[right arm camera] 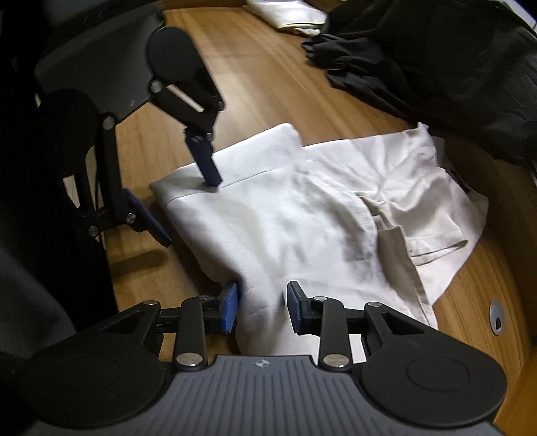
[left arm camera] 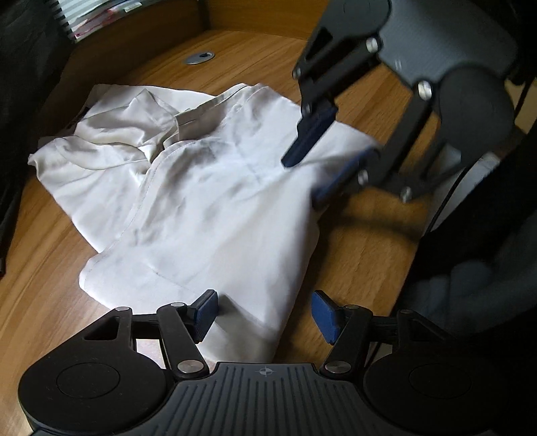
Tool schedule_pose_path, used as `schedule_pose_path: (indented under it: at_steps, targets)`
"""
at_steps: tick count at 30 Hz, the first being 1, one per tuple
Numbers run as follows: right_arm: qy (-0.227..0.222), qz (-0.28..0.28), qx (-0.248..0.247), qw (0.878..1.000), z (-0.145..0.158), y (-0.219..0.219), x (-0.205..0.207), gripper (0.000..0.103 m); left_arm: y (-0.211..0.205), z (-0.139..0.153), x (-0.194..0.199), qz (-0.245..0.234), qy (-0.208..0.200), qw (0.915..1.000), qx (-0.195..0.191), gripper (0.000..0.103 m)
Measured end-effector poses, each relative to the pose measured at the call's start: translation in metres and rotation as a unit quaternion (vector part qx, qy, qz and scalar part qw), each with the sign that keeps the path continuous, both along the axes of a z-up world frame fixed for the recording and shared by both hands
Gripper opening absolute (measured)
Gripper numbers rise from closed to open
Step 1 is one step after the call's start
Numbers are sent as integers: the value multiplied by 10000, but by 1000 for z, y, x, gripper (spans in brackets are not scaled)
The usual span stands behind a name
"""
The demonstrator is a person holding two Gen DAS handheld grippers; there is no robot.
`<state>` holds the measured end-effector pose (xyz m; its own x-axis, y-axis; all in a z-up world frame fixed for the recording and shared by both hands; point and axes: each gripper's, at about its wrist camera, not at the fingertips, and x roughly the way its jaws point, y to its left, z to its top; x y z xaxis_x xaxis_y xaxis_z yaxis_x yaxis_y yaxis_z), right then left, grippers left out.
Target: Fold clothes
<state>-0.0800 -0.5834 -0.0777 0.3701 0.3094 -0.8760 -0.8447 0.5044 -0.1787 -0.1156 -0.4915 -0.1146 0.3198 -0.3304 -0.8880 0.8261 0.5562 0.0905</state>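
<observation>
The left tongs [left arm camera: 263,310] are open wide, holding nothing, over the near corner of the white shirt [left arm camera: 208,201]. The right tongs [right arm camera: 261,307] are half open around a fold, not pinching it. The shirt lies mid-frame on the wooden bench [left arm camera: 352,261].

Left tool [left arm camera: 265,312] agape; right tool [right arm camera: 261,307] seemingly narrower.

We see a brown wooden table [left arm camera: 352,255]. On it lie a crumpled white shirt [left arm camera: 201,201], dark clothes [right arm camera: 436,67], another folded white cloth [right arm camera: 292,16] and a small round metal hole cover [left arm camera: 200,57].
</observation>
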Motion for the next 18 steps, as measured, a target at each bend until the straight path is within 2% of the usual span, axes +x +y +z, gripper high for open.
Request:
schedule_pose_path:
  at_steps: [3, 5, 6, 7, 10, 14, 18]
  targets:
    - [2, -114, 59, 9999, 3, -3, 4, 35, 4, -2, 0, 155, -112, 9998, 102, 61]
    - [55, -174, 126, 9998, 4, -7, 6, 35, 9, -1, 0, 201, -195, 9995, 126, 41]
    - [83, -187, 156, 9997, 4, -8, 6, 36, 12, 1, 1, 235, -207, 9995, 87, 22]
    - [124, -209, 147, 9996, 2, -10, 5, 41, 15, 3, 3, 301, -175, 9994, 20, 13]
    - [247, -274, 119, 9992, -3, -14, 3, 54, 21, 12, 10, 484, -111, 9986, -192, 9]
    - [293, -342, -76, 9990, -17, -25, -9, 55, 24, 23, 18, 687, -50, 9968, -409, 8]
    - [255, -658, -359, 9969, -30, -40, -14, 52, 29, 32, 23, 855, 47, 9946, -591, 7]
